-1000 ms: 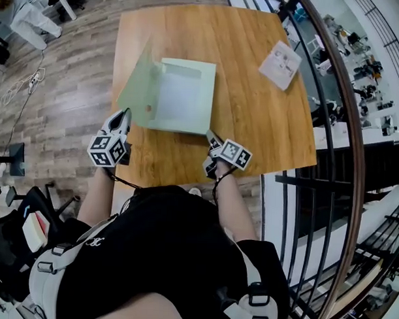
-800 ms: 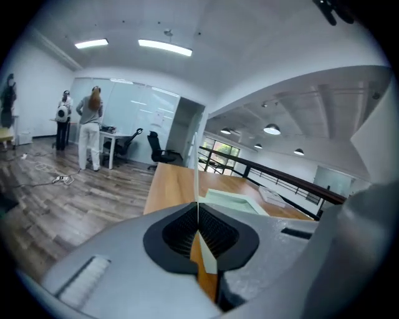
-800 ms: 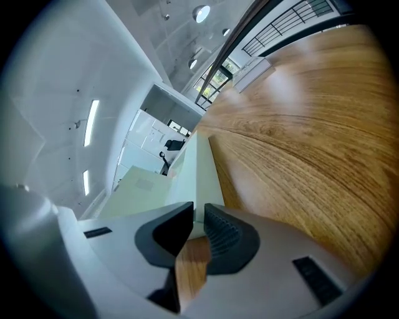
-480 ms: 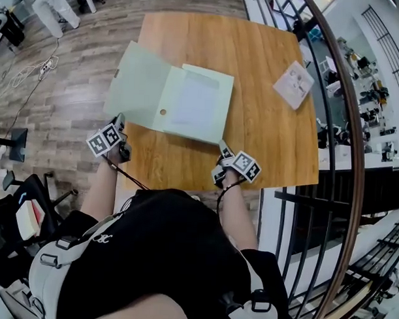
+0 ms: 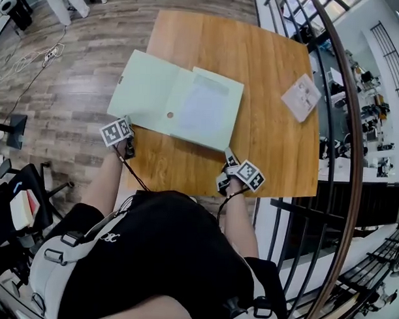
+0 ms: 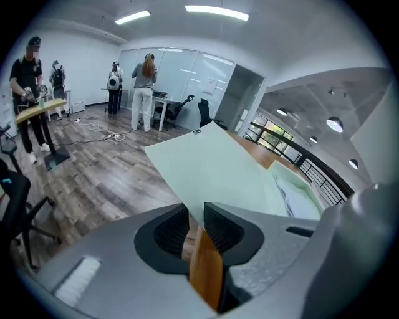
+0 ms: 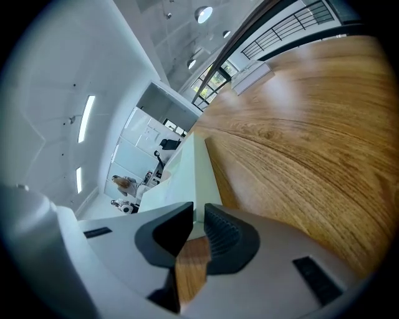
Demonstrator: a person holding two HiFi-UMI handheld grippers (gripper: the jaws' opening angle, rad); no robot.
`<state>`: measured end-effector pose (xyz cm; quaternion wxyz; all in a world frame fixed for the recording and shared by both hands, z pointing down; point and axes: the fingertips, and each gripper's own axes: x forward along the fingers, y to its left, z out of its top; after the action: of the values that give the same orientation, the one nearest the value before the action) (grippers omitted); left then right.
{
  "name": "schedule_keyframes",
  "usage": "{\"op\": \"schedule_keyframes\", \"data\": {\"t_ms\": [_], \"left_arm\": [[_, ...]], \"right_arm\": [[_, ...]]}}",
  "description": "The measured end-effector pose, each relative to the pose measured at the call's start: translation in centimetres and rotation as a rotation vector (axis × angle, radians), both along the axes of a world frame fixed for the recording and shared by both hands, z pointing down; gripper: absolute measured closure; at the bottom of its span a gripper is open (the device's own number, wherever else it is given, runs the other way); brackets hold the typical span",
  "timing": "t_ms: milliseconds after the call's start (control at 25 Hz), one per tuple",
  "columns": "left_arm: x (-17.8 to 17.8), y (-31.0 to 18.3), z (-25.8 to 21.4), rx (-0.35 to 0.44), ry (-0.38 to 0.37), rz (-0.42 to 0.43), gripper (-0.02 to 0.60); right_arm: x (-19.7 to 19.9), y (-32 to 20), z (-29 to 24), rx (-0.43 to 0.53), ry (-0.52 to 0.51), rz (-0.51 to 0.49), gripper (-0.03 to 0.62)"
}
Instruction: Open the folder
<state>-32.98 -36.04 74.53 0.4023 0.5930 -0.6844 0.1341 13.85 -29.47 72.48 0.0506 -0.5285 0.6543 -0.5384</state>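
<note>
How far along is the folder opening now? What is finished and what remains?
Done: the folder is open, its cover laid out to the left, overhanging the edge of the table. In hand: the right gripper clamps the folder's near corner; the jaws of the left gripper have just been opening, the cover's corner between them. Left: probably only pulling both grippers away.

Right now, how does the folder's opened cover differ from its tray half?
The opened pale green card cover is a bare flat sheet; the pale green tray half has a raised rim and holds white paper. The cover overhangs the wooden table's left edge; the tray half lies wholly on the tabletop. Both share one colour and join at a spine.
</note>
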Motion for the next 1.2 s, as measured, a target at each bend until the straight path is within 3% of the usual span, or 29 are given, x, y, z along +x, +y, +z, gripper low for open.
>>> {"op": "schedule_keyframes", "data": {"t_ms": [80, 240, 480, 800, 960, 1200], "left_arm": [[-0.5, 0.3, 1.0, -0.021, 0.030, -0.028, 0.506], [-0.9, 0.5, 1.0, 0.015, 0.095, -0.058, 0.483], [-1.2, 0.9, -0.1, 0.056, 0.087, -0.032, 0.460], [-0.1, 2.6, -5.2, 0.167, -0.055, 0.037, 0.459], [0.8, 4.0, -9.1, 0.283, -0.106, 0.053, 0.459], [3.9, 4.7, -17.8, 0.489, -0.314, 0.184, 0.459]], "right_arm": [[-0.1, -0.1, 0.0, -0.001, 0.007, -0.004, 0.534], [-0.1, -0.2, 0.1, -0.006, 0.021, -0.004, 0.533], [-0.1, -0.2, 0.1, -0.009, 0.069, 0.005, 0.533], [1.0, 0.0, -0.7, -0.017, 0.211, 0.040, 0.514], [1.8, -1.1, -4.4, 0.102, 0.315, 0.051, 0.514], [1.4, -3.2, -12.7, 0.350, 0.496, 0.025, 0.514]]}}
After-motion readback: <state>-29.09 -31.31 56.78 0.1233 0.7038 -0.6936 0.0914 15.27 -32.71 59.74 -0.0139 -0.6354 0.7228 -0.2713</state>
